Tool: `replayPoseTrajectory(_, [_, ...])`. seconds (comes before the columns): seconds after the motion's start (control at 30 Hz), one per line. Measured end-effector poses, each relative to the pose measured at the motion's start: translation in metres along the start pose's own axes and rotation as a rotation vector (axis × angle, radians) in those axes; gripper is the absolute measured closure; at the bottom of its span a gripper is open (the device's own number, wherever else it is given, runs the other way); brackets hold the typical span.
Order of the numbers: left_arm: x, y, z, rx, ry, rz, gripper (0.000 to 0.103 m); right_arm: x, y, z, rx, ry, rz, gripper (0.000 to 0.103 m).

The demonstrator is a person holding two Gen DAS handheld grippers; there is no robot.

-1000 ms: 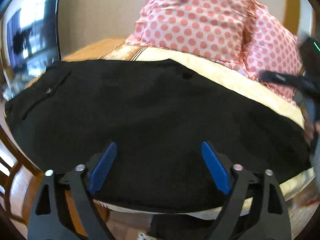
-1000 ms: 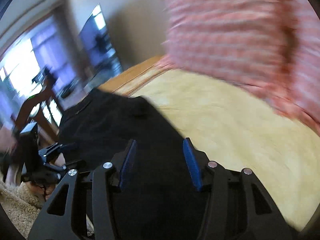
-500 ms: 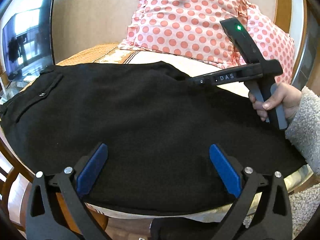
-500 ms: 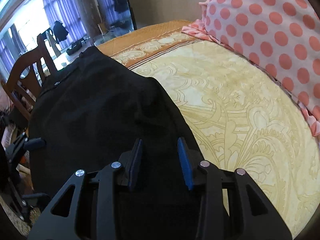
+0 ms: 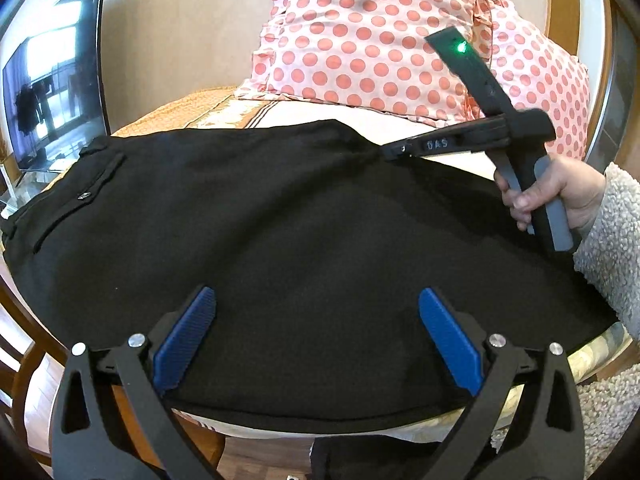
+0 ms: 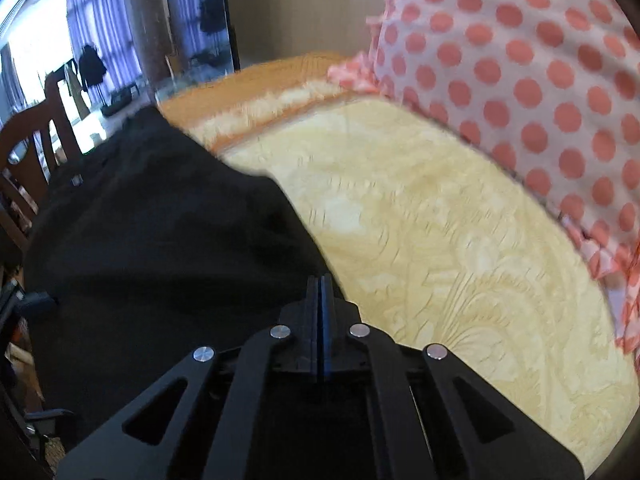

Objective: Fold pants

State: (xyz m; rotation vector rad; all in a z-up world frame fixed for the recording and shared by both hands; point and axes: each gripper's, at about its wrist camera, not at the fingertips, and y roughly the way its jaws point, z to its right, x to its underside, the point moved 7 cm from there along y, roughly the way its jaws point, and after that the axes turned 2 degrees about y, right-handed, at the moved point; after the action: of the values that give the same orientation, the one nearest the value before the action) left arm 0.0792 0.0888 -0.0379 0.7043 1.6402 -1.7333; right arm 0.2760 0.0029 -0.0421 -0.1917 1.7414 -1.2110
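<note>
Black pants lie spread across the yellow patterned bed cover, waistband and pocket button at the left. My left gripper is open, its blue pads hovering over the near edge of the pants. My right gripper is shut with its tips at the far edge of the pants; whether cloth is pinched between them is hidden. In the left wrist view the right gripper touches that far edge, held by a hand.
Pink polka-dot pillows lean at the back of the bed. A wooden chair stands at the left. A dark TV screen is on the left wall.
My right gripper has closed its jaws at the far edge of the pants. My left gripper has stayed open over the near edge and shifted little.
</note>
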Motion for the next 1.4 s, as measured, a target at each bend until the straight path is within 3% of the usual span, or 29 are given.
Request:
replayPoseTrajectory(0.07, [0.000, 0.001, 0.001, -0.013, 0.013, -0.003, 0.002, -0.003, -0.010, 0.014, 0.039, 0.061, 0.001, 0.100])
replayPoseTrajectory(0.13, [0.001, 0.002, 0.003, -0.027, 0.033, -0.007, 0.002, -0.006, -0.031, 0.039, 0.066, 0.169, 0.049, 0.092])
replayPoseTrajectory(0.2, [0.001, 0.001, 0.003, -0.029, 0.039, -0.015, 0.002, -0.002, -0.061, 0.062, 0.049, 0.275, 0.112, 0.077])
replayPoseTrajectory(0.23, [0.000, -0.001, 0.003, -0.012, 0.031, -0.013, 0.002, 0.006, -0.080, 0.071, 0.041, 0.317, 0.138, 0.075])
replayPoseTrajectory(0.43, [-0.010, -0.016, 0.021, 0.074, 0.020, 0.039, 0.002, 0.076, -0.129, 0.056, -0.005, 0.324, 0.106, 0.073])
replayPoseTrajectory(0.53, [-0.013, -0.017, 0.038, 0.094, 0.062, 0.050, 0.002, 0.109, -0.123, 0.044, 0.035, 0.297, 0.035, 0.073])
replayPoseTrajectory(0.6, [-0.009, -0.008, 0.045, 0.081, 0.085, 0.015, 0.002, 0.131, -0.114, 0.053, 0.088, 0.326, -0.017, 0.073])
replayPoseTrajectory(0.67, [-0.003, 0.005, 0.043, 0.077, 0.065, -0.040, 0.002, 0.147, -0.124, 0.074, 0.110, 0.415, 0.014, 0.072])
replayPoseTrajectory(0.73, [-0.001, 0.004, 0.044, 0.055, 0.075, -0.027, 0.002, 0.163, -0.144, 0.098, 0.197, 0.517, 0.043, 0.072])
replayPoseTrajectory(0.8, [0.000, 0.004, 0.045, 0.049, 0.078, -0.031, 0.002, 0.182, -0.176, 0.118, 0.274, 0.601, 0.118, 0.062])
replayPoseTrajectory(0.83, [0.000, 0.004, 0.044, 0.052, 0.076, -0.031, 0.002, 0.199, -0.199, 0.131, 0.314, 0.676, 0.174, 0.055])
replayPoseTrajectory(0.87, [0.000, 0.004, 0.044, 0.054, 0.074, -0.031, 0.002, 0.220, -0.224, 0.144, 0.365, 0.770, 0.224, 0.039])
replayPoseTrajectory(0.9, [0.000, 0.003, 0.044, 0.057, 0.072, -0.034, 0.002, 0.246, -0.251, 0.157, 0.420, 0.867, 0.276, 0.033])
replayPoseTrajectory(1.0, [0.000, 0.005, 0.043, 0.061, 0.071, -0.045, 0.002, 0.321, -0.313, 0.185, 0.583, 1.083, 0.383, 0.034])
replayPoseTrajectory(1.03, [-0.001, 0.005, 0.043, 0.063, 0.072, -0.050, 0.002, 0.358, -0.338, 0.193, 0.679, 1.178, 0.392, 0.033])
replayPoseTrajectory(1.1, [-0.002, 0.006, 0.043, 0.061, 0.076, -0.060, 0.002, 0.419, -0.374, 0.201, 0.786, 1.339, 0.402, 0.034])
replayPoseTrajectory(1.2, [-0.002, 0.007, 0.044, 0.058, 0.080, -0.067, 0.002, 0.477, -0.404, 0.203, 0.809, 1.500, 0.484, 0.034])
replayPoseTrajectory(1.27, [-0.002, 0.008, 0.044, 0.052, 0.083, -0.068, 0.002, 0.497, -0.406, 0.203, 0.740, 1.570, 0.542, 0.035])
replayPoseTrajectory(1.37, [-0.001, 0.009, 0.045, 0.036, 0.097, -0.069, 0.002, 0.508, -0.394, 0.199, 0.648, 1.639, 0.562, 0.041])
replayPoseTrajectory(1.4, [0.000, 0.009, 0.045, 0.031, 0.102, -0.069, 0.002, 0.508, -0.393, 0.196, 0.656, 1.630, 0.580, 0.043])
